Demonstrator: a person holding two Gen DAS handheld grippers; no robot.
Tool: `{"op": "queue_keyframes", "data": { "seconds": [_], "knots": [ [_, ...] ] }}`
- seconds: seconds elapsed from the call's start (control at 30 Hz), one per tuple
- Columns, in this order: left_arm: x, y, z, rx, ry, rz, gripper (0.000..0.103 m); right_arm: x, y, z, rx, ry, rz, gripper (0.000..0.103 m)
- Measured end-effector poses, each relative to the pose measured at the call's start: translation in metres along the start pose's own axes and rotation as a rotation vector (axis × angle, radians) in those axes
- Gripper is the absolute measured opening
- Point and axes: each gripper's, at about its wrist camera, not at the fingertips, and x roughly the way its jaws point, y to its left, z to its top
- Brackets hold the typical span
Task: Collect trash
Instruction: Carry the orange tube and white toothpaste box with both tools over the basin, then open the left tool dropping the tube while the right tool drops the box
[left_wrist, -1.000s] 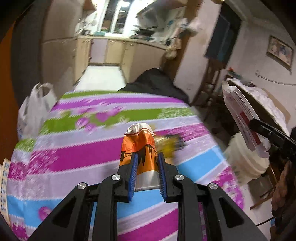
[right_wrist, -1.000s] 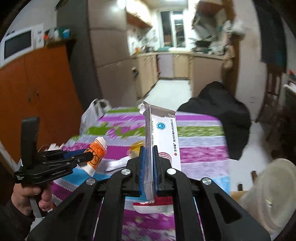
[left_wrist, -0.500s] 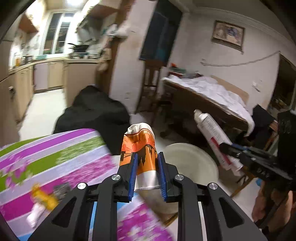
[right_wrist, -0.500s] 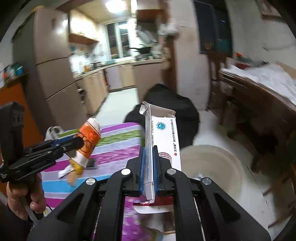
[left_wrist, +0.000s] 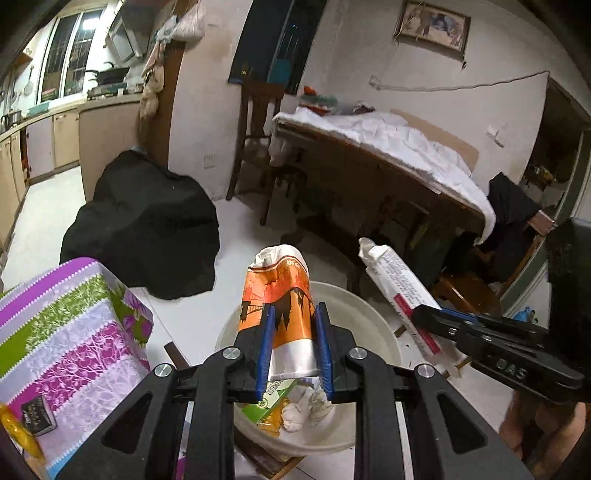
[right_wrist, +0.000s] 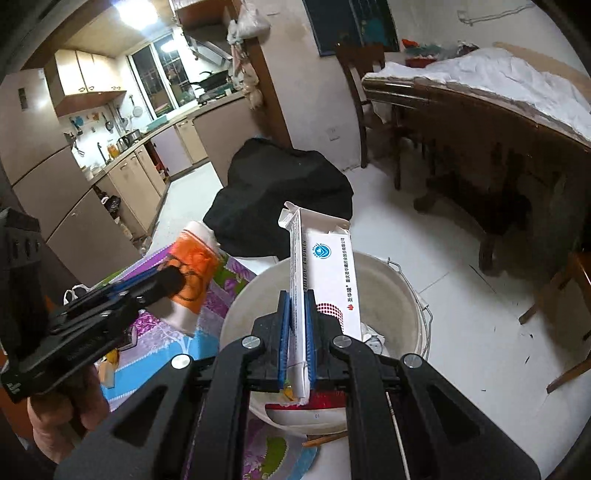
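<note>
Gripping a crumpled orange-and-white wrapper (left_wrist: 279, 306), my left gripper (left_wrist: 293, 350) pinches it between blue pads, its long axis pointing straight ahead along the fingers. To its left, the striped tablecloth (left_wrist: 66, 332) ends at the table's corner. Directly beneath and just beyond the wrapper sits the white bucket (left_wrist: 376, 317), already holding a green carton and balled tissues near its front rim. To the right, my right gripper (right_wrist: 297, 332) clamps a flattened white medicine box (right_wrist: 325, 280), upright and edge-on, with its torn flap on top. Both pieces hang over the bucket's mouth; I judge that letting go would drop each inside.
</note>
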Motion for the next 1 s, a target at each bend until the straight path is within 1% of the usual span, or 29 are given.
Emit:
{"op": "queue_keyframes", "data": {
  "seconds": [0.07, 0.2, 0.37, 0.73, 1.0],
  "knots": [
    [0.016, 0.000, 0.000, -0.002, 0.015, 0.003, 0.023, 0.002, -0.003, -0.001, 0.006, 0.007, 0.002, 0.007],
    [0.028, 0.016, -0.009, -0.014, 0.028, 0.000, 0.023, 0.008, -0.011, 0.003, 0.012, 0.021, 0.001, 0.007],
    [0.042, 0.019, -0.013, -0.023, 0.035, 0.002, 0.023, 0.013, -0.017, 0.003, 0.012, 0.035, -0.010, 0.007],
    [0.053, 0.008, -0.018, 0.007, 0.053, 0.011, 0.023, 0.017, -0.015, 0.002, -0.032, 0.050, -0.058, 0.007],
    [0.064, 0.013, -0.023, 0.001, 0.074, 0.019, 0.023, 0.026, -0.016, 0.002, -0.042, 0.060, -0.063, 0.007]
  ]
}}
